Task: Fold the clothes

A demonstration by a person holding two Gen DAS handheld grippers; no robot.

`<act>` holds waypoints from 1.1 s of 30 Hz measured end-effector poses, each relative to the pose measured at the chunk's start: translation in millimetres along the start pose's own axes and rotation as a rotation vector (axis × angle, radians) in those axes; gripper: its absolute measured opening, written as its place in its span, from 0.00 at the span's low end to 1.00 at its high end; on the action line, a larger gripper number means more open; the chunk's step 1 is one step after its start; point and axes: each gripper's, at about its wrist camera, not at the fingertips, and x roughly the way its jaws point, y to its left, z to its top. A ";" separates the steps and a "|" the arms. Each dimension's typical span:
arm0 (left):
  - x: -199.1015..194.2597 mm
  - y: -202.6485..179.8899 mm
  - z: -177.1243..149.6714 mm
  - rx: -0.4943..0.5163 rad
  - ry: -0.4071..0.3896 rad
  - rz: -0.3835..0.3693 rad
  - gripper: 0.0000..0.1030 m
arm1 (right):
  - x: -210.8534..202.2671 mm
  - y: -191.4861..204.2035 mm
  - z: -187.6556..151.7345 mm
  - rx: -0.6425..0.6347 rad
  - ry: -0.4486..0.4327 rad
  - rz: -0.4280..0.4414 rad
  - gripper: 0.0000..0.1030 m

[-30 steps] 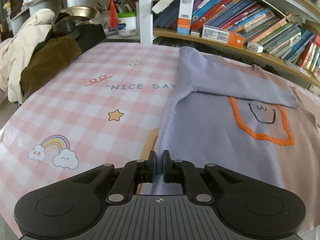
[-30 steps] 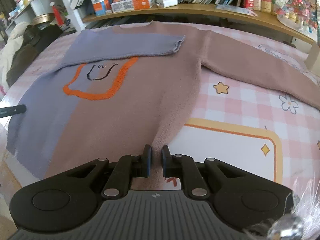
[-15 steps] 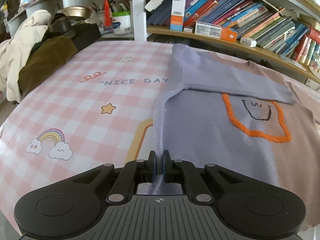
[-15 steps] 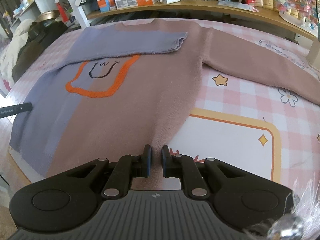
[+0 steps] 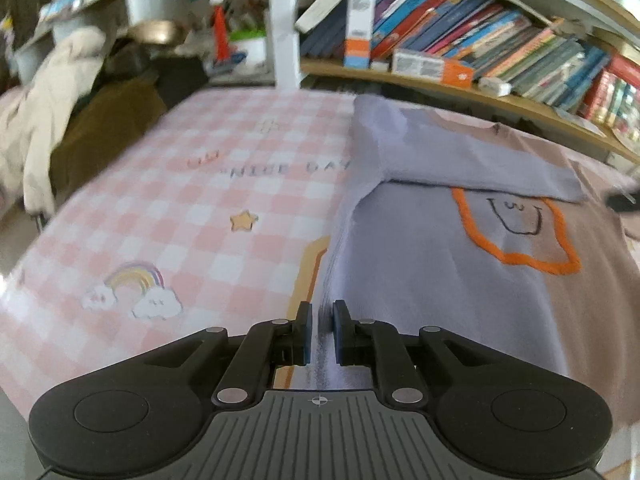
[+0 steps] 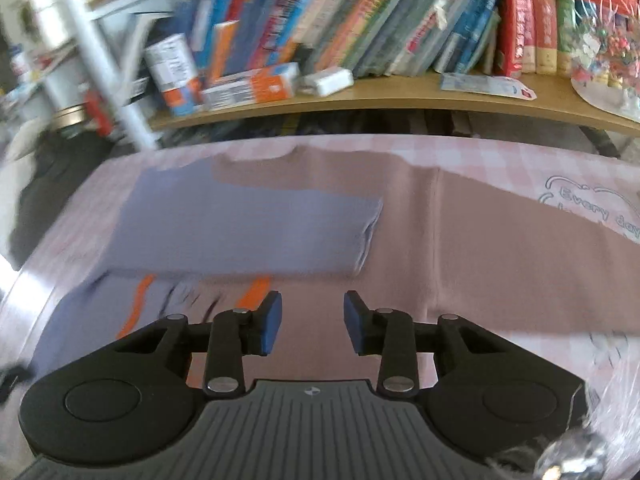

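While the sweater [image 6: 360, 248] lay flat on the checked tablecloth [image 5: 200, 208], both grippers were letting go.

Lilac sleeve [image 6: 248, 232] was already folded across the chest; the brown sleeve [image 6: 520, 248] ran outstretched to the right, long axis across the table. Right gripper [image 6: 312, 320] hung over the brown body, jaws opening with nothing between them, nearer that sleeve. Left gripper [image 5: 320, 330], jaws just opening, had the lilac side hem between the pads without pressing it. Bookshelf [image 6: 360, 92] stood behind.
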 end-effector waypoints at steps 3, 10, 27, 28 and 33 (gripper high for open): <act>-7.2 1.7 -1.8 0.053 -0.029 0.003 0.13 | 30.8 -2.8 15.5 0.068 0.043 -0.087 0.30; -8.8 17.3 -0.8 0.075 -0.055 -0.066 0.13 | 54.4 -5.6 22.3 0.182 0.036 -0.139 0.23; -21.5 73.1 11.5 0.127 -0.175 -0.170 0.13 | 51.9 248.9 84.9 -0.063 -0.075 0.302 0.04; -24.6 81.3 9.9 0.116 -0.176 -0.154 0.13 | 58.7 276.3 85.2 -0.089 -0.072 0.339 0.04; -41.8 121.4 -5.1 0.060 -0.149 -0.048 0.13 | 84.9 390.6 82.9 -0.200 -0.098 0.443 0.04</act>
